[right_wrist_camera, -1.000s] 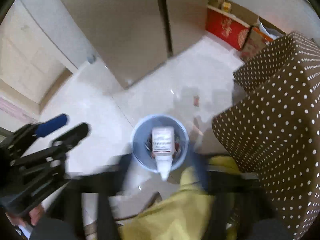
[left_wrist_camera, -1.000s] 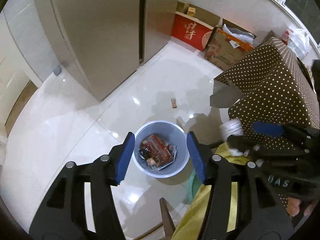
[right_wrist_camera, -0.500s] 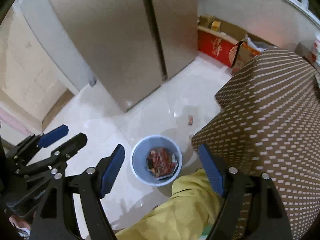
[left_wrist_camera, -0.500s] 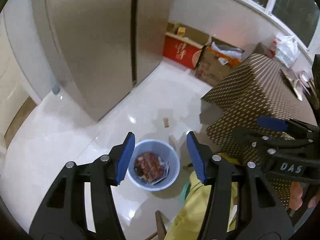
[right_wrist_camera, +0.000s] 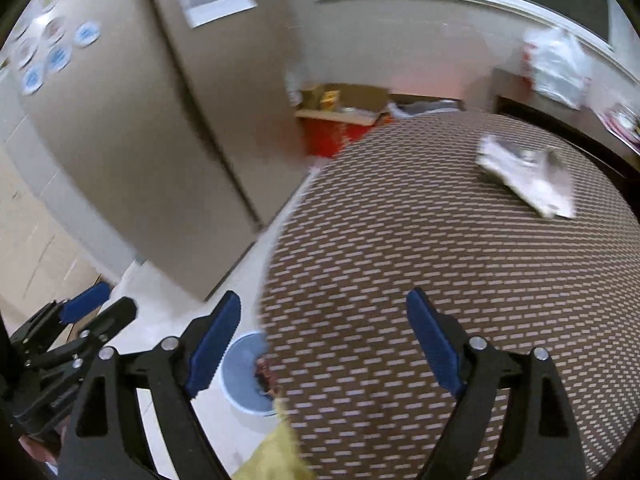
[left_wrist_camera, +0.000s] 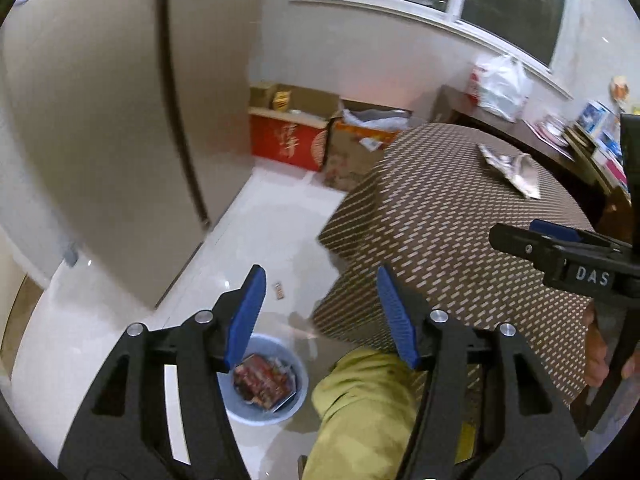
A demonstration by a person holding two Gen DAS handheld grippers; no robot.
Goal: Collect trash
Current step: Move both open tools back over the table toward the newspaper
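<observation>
A pale blue bin [left_wrist_camera: 298, 384] with red wrappers in it stands on the white floor; it also shows in the right wrist view [right_wrist_camera: 240, 376], half hidden by the table. A crumpled silver-white wrapper [left_wrist_camera: 514, 170] lies on the far side of the brown polka-dot table [left_wrist_camera: 440, 220], and shows in the right wrist view [right_wrist_camera: 528, 178] too. A small wrapper [left_wrist_camera: 279, 291] lies on the floor beyond the bin. My left gripper [left_wrist_camera: 320, 312] is open and empty, above the bin. My right gripper [right_wrist_camera: 324, 344] is open and empty, over the table's near edge.
A tall beige fridge [left_wrist_camera: 100, 120] stands at the left. Red and brown cardboard boxes [left_wrist_camera: 288, 140] sit against the far wall. A white plastic bag [left_wrist_camera: 500, 88] and papers lie on a dark sideboard at the right. My yellow-green trouser leg [left_wrist_camera: 360, 408] is below.
A bottle dropped from my right gripper into the bin a second ago. Both grippers have since lifted and tilted up, away from the bin toward the table top.
</observation>
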